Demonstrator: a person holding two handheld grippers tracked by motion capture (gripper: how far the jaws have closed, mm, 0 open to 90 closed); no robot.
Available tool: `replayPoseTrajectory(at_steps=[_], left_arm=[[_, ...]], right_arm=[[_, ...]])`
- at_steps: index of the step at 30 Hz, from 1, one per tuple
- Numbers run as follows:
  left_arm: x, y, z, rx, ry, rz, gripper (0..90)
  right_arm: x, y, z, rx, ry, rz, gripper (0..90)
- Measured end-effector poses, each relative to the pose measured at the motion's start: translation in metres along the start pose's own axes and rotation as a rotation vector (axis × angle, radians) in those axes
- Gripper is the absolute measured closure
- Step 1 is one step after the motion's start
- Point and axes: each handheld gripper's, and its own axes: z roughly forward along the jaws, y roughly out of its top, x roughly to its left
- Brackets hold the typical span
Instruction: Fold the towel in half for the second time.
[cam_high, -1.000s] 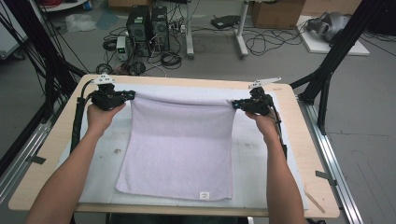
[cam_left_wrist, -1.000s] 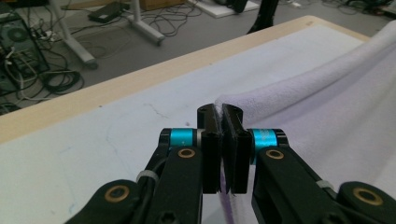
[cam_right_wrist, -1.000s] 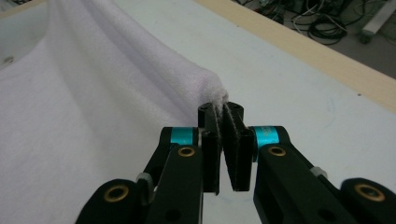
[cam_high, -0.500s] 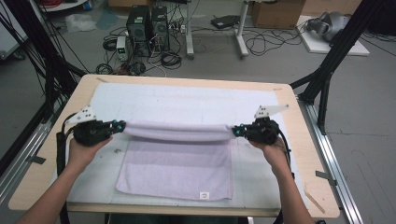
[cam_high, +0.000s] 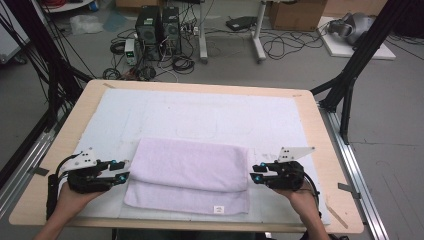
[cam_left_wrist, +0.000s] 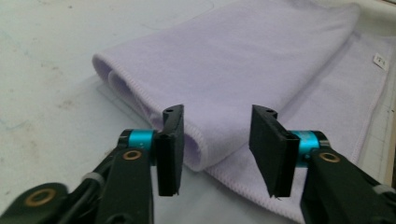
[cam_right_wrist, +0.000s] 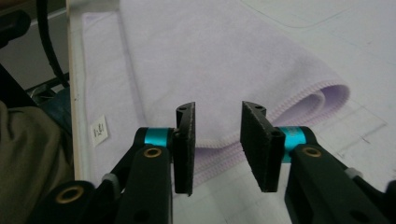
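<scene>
Table mat (cam_high: 165, 107): folded towel (cam_high: 192, 167); label (cam_high: 218, 209) print illegible, perhaps digits.

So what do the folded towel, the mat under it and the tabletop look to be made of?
Towel: soft lilac fabric, probably microfibre or terry; matte fuzzy nap, stitched hem, sewn label.
Mat: thin pale sheet, maybe felt or foam; matte, with faint marks.
Tabletop: light wood, likely plywood or laminate; smooth tan rim, exact type unclear.

floor (cam_high: 400, 125): grey (cables strewn) | computer towers (cam_high: 159, 27) | black frame legs (cam_high: 357, 60)
</scene>
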Motion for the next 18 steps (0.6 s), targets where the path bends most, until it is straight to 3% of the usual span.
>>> replayPoseTrajectory(at_steps=[6,9,11,14,16,18], left_arm=[[0.0,0.001,0.018,0.043,-0.002,0.028,54.6],[0.001,-0.003,0.027,0.091,-0.008,0.042,56.8],[-0.001,-0.006,0.032,0.118,-0.013,0.056,67.2],[-0.003,-0.006,0.035,0.136,-0.011,0.078,86.5],[-0.002,-0.002,0.033,0.133,-0.011,0.078,88.3],[-0.003,0.003,0.027,0.113,-0.01,0.072,88.6]], right_arm=[[0.015,0.006,0.026,0.045,0.01,-0.082,58.6],[0.016,0.001,0.037,0.084,0.022,-0.09,57.2],[0.016,-0.003,0.043,0.112,0.031,-0.089,57.4],[0.016,-0.007,0.05,0.171,0.047,-0.105,72.4],[0.015,-0.006,0.05,0.174,0.055,-0.106,84.5],[0.014,-0.002,0.045,0.151,0.057,-0.107,85.4]])
